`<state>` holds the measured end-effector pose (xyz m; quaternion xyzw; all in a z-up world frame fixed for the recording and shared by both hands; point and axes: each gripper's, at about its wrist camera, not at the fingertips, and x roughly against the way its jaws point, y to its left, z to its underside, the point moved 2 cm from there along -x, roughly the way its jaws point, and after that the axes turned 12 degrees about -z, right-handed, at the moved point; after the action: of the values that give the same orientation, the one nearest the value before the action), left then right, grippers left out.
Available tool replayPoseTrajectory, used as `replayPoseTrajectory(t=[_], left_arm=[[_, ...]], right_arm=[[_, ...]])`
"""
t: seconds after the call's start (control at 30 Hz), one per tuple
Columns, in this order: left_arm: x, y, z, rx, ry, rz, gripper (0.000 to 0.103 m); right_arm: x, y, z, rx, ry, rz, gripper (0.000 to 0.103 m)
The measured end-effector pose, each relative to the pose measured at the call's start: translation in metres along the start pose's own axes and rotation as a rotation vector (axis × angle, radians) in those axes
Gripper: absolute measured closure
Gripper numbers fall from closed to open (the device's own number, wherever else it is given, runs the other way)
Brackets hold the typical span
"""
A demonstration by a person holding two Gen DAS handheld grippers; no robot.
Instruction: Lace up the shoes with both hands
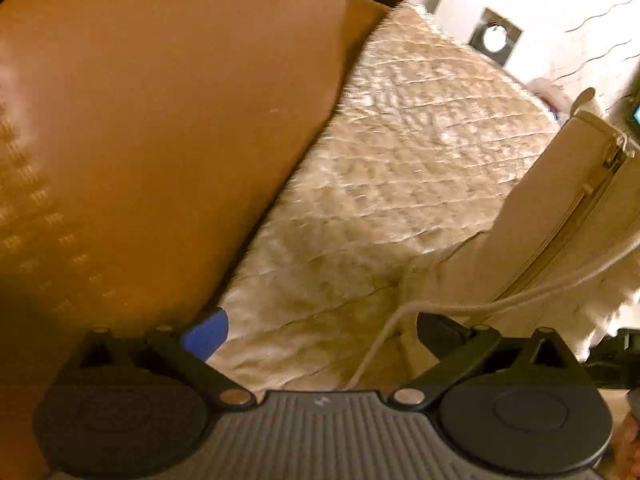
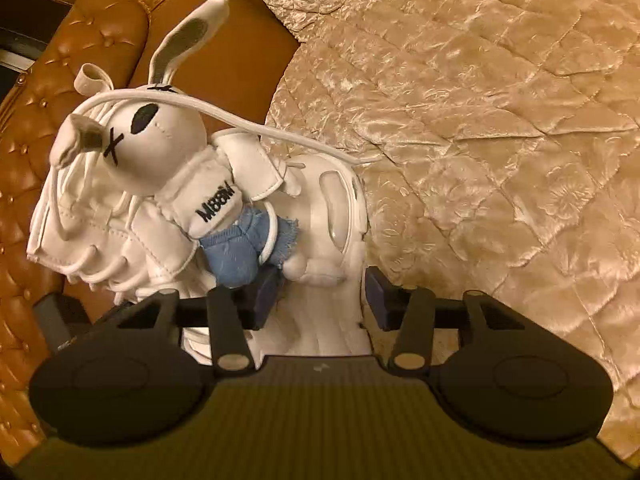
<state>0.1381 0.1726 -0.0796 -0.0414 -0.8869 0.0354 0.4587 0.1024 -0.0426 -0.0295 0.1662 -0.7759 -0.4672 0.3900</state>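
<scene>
In the right wrist view a white shoe (image 2: 100, 236) lies on its side against the bed's headboard, with a white rabbit doll (image 2: 160, 148) in blue shorts on it. A loose white lace (image 2: 280, 136) crosses over the doll's head. My right gripper (image 2: 320, 296) is shut on the shoe's near end, one dark pad on each side. In the left wrist view my left gripper (image 1: 320, 332) is wide open, its blue pad (image 1: 208, 334) at the left. The white shoe (image 1: 560, 216) stands at the right, and the lace (image 1: 520, 296) trails between the fingers, untouched.
A cream quilted bedspread (image 2: 500, 120) covers the bed under the shoe. A brown tufted leather headboard (image 2: 48, 128) rises at the left and fills the left of the left wrist view as a brown panel (image 1: 160, 120). A white wall (image 1: 540, 20) lies beyond.
</scene>
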Motion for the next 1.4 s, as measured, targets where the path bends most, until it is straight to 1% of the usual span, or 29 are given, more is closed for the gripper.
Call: replayPoseTrajectory(t=[0.13,0.17,0.23,0.3,0.43,0.5,0.6,0.7,0.77,0.9,0.93,0.97,1.1,1.13,1.17,1.2,1.3,1.4], left_arm=[[0.017,0.005,0.016,0.021,0.048,-0.029,0.0],[0.022,0.003,0.021,0.019,0.055,-0.034,0.0],[0.028,-0.004,0.032,0.005,0.076,-0.042,0.0],[0.038,-0.014,0.042,-0.014,0.082,-0.059,0.0],[0.058,-0.033,0.062,-0.052,0.091,-0.091,0.0],[0.067,-0.04,0.068,-0.073,0.072,-0.116,0.0],[0.075,-0.054,0.075,-0.095,0.075,-0.119,0.0],[0.084,-0.065,0.083,-0.087,0.069,-0.113,0.0],[0.088,-0.071,0.087,-0.074,0.081,-0.11,0.0],[0.086,-0.08,0.094,-0.072,0.132,-0.111,0.0],[0.086,-0.082,0.095,-0.07,0.143,-0.097,0.0],[0.086,-0.083,0.097,-0.061,0.155,-0.067,0.0],[0.083,-0.084,0.102,-0.013,0.213,0.031,0.0],[0.083,-0.086,0.103,-0.026,0.208,0.02,0.0],[0.084,-0.088,0.104,-0.041,0.201,0.004,0.0],[0.084,-0.09,0.105,-0.057,0.194,-0.012,0.0],[0.085,-0.088,0.104,-0.036,0.187,-0.013,0.0],[0.085,-0.087,0.105,-0.045,0.191,-0.017,0.0]], right_arm=[[0.013,0.008,0.009,0.032,-0.043,0.064,0.045],[0.017,0.01,0.013,0.047,-0.057,0.086,0.043],[0.022,0.015,0.02,0.084,-0.075,0.137,0.033],[0.024,0.02,0.029,0.114,-0.076,0.186,0.03],[0.029,0.032,0.047,0.175,-0.064,0.263,0.03],[0.03,0.039,0.056,0.22,-0.058,0.32,0.029],[0.03,0.044,0.065,0.276,-0.04,0.381,0.029],[0.03,0.049,0.073,0.32,-0.03,0.453,0.029],[0.035,0.054,0.078,0.36,-0.03,0.456,0.029],[0.046,0.063,0.084,0.411,-0.04,0.427,0.029],[0.05,0.065,0.086,0.42,-0.049,0.419,0.029],[0.054,0.067,0.088,0.429,-0.065,0.402,0.029],[0.071,0.079,0.093,0.451,-0.164,0.304,0.029],[0.072,0.082,0.094,0.458,-0.163,0.291,0.027],[0.071,0.083,0.095,0.462,-0.152,0.282,0.024],[0.069,0.084,0.096,0.462,-0.118,0.281,0.017],[0.059,0.081,0.098,0.46,-0.026,0.297,0.017],[0.057,0.081,0.099,0.458,-0.004,0.318,0.017]])
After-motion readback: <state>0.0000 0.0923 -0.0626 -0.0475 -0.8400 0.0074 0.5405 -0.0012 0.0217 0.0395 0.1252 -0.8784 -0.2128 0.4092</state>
